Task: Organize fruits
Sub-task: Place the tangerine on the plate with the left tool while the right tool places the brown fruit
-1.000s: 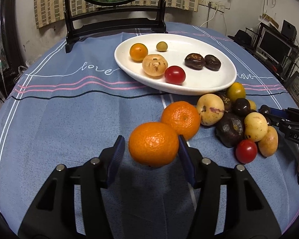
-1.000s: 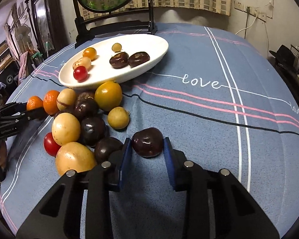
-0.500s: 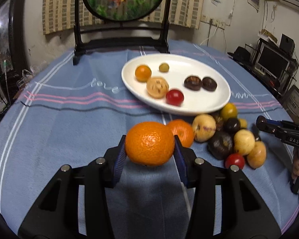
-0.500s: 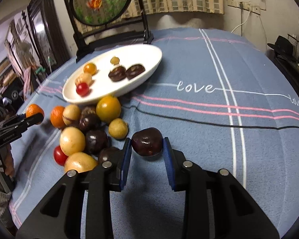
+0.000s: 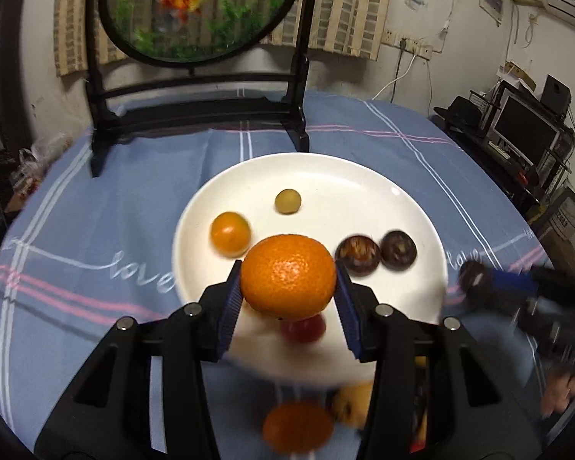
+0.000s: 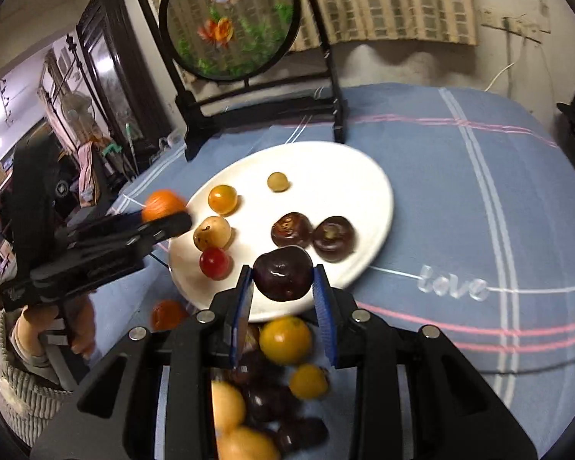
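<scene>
The left hand-held gripper clamps an orange above the near rim of a white plate on the blue-clothed table, the plate holding a small orange fruit, a green one and two dark ones.

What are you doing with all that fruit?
Sorting it onto the white plate. The left tongs are shut on an orange, and the right tongs are shut on a dark purple fruit. Both hang over the plate's near edge. More fruit waits in a pile on the blue tablecloth.
</scene>
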`<state>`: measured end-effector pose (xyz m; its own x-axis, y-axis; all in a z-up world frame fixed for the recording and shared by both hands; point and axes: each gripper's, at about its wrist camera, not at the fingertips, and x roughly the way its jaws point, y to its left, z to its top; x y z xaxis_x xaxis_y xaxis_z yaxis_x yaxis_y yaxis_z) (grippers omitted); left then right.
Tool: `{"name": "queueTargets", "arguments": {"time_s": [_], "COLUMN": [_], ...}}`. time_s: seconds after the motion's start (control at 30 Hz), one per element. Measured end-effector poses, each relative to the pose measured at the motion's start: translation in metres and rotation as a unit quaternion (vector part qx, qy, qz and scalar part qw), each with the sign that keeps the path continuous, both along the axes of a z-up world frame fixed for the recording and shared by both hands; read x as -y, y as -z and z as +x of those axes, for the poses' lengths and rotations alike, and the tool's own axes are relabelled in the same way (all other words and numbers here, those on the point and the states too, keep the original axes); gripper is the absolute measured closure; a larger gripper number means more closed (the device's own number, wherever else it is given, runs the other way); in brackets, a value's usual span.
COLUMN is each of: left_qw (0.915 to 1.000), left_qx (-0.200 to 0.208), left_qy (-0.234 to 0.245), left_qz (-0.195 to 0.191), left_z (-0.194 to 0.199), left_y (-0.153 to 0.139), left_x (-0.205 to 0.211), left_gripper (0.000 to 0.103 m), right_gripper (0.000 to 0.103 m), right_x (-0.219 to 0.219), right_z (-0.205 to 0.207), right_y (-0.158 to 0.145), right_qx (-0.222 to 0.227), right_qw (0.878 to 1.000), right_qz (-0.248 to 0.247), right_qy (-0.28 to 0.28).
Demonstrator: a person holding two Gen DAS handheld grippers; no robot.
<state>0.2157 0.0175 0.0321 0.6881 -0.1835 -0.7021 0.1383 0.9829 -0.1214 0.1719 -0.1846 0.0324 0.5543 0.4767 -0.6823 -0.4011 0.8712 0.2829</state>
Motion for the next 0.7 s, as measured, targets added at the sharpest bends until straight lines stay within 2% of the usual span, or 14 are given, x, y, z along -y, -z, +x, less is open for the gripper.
{"name": "queueTargets", "arguments": {"time_s": [0.2,0.23,0.27,0.4,0.47,0.5,0.6,0.7], "left_qw": [0.9995,0.9995,0.9996,0.9995,0.9995,0.9995,0.9988,0.9984], "left_qx": [-0.030,-0.030,-0.029,-0.019,-0.010,-0.007,-0.003,0.002], "left_qy": [0.002,0.002,0.000,0.004,-0.004,-0.008,-0.019,-0.026], "left_qz": [-0.003,-0.004,-0.008,-0.025,-0.028,-0.031,-0.045,-0.049], "left_z": [0.041,0.042,0.043,0.040,0.038,0.036,0.030,0.018], "left_y": [0.024,0.026,0.025,0.018,0.015,0.012,0.007,0.005], "left_x": [0.007,0.007,0.006,0.002,-0.002,-0.004,-0.010,-0.014], "left_gripper": [0.055,0.047,0.034,0.027,0.016,0.014,0.012,0.011], "right_gripper": [0.070,0.070,0.070,0.070,0.070,0.068,0.027,0.027], "right_x": [-0.027,-0.027,-0.026,-0.017,-0.010,-0.009,-0.005,-0.005], "right_z": [0.025,0.028,0.031,0.034,0.034,0.034,0.030,0.024], "right_y": [0.025,0.026,0.026,0.023,0.023,0.022,0.020,0.014], "right_qx": [-0.025,-0.028,-0.029,-0.028,-0.035,-0.037,-0.034,-0.011], "right_qw": [0.999,0.999,0.999,0.999,0.999,0.999,0.999,1.000], "right_qz": [-0.023,-0.029,-0.032,-0.012,-0.001,0.003,0.014,0.013], "right_qy": [-0.025,-0.022,-0.021,-0.017,-0.009,-0.007,-0.005,0.001]}}
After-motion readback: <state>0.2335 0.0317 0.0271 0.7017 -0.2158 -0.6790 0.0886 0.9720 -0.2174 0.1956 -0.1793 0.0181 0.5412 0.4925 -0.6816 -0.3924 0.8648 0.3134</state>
